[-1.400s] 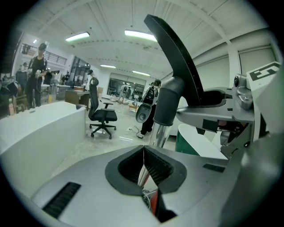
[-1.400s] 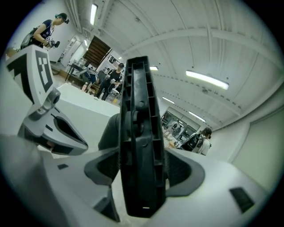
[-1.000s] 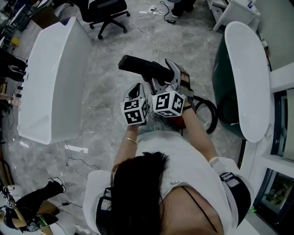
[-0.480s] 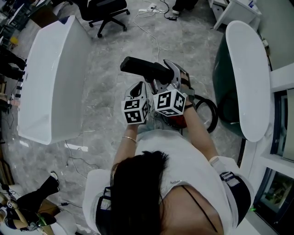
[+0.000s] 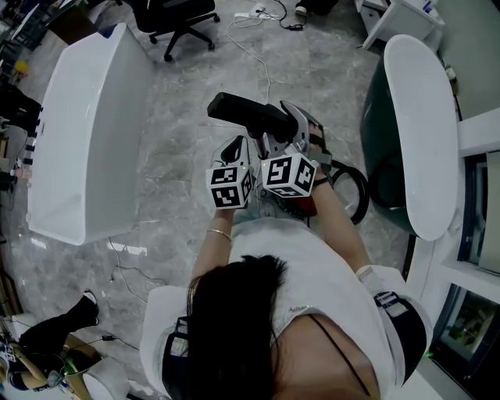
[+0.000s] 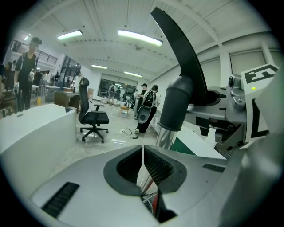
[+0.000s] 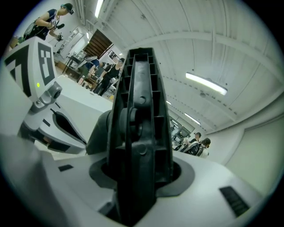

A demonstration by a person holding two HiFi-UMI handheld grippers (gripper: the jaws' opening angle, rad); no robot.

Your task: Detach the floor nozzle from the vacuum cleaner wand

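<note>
The black floor nozzle (image 5: 244, 112) sticks out to the upper left in front of both grippers in the head view. My right gripper (image 5: 286, 133) has just been closing, and in the right gripper view its pads sit against the sides of the ribbed nozzle body (image 7: 140, 128). My left gripper (image 5: 237, 148) is beside it on the left, shut with its pads (image 6: 153, 166) meeting and nothing seen between them. Beyond it rise the nozzle's dark neck (image 6: 179, 99) and the chrome wand (image 6: 164, 136). The vacuum's red body (image 5: 305, 206) shows below the marker cubes.
A long white table (image 5: 86, 133) stands at the left and an oval white table (image 5: 422, 133) at the right. A black hose (image 5: 358, 195) loops by the right arm. An office chair (image 5: 176, 19) and floor cables (image 5: 262, 17) lie ahead on the marble floor.
Both grippers and the nozzle keep their places in the head view. Only the head camera has shifted slightly.
</note>
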